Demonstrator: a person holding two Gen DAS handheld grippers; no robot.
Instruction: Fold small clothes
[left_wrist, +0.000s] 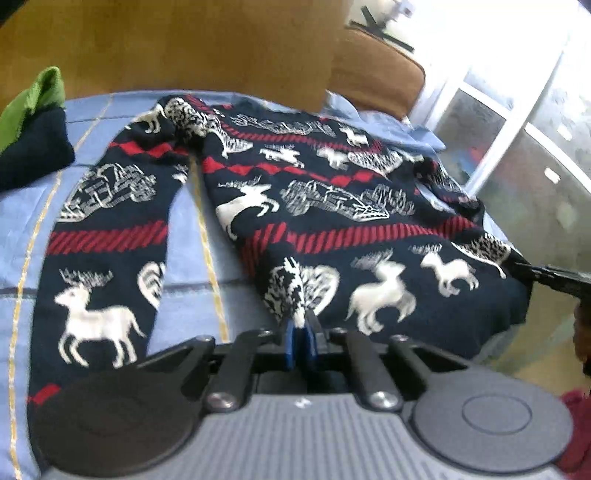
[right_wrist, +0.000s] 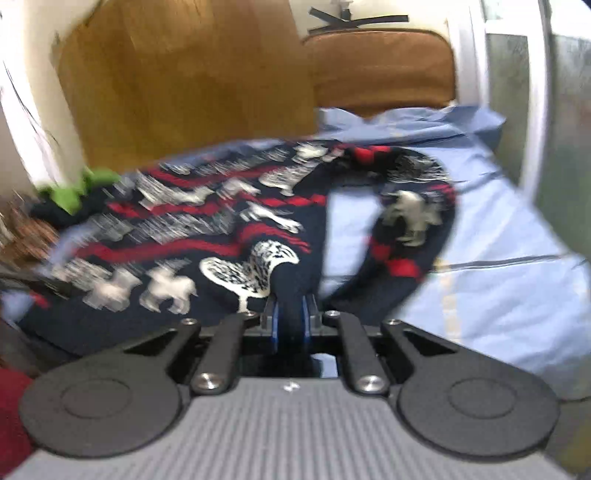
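A navy sweater (left_wrist: 332, 206) with white reindeer and red bands lies spread on a light blue sheet (left_wrist: 184, 266). My left gripper (left_wrist: 300, 328) is shut on a pinch of its near hem, the blue pads squeezing the fabric. One sleeve (left_wrist: 99, 236) lies flat to the left. In the right wrist view the sweater (right_wrist: 207, 236) is blurred; my right gripper (right_wrist: 290, 314) is shut on a navy fold at its near edge. The other sleeve (right_wrist: 413, 221) curves away to the right. The right gripper's black tip (left_wrist: 546, 277) shows at the sweater's right corner.
A green and navy garment (left_wrist: 33, 122) is piled at the sheet's far left. A brown wooden board (left_wrist: 184, 44) and a brown cushion (left_wrist: 373, 70) stand behind. Glass panels (left_wrist: 517, 147) line the right side. Bare sheet (right_wrist: 498, 258) extends right of the sweater.
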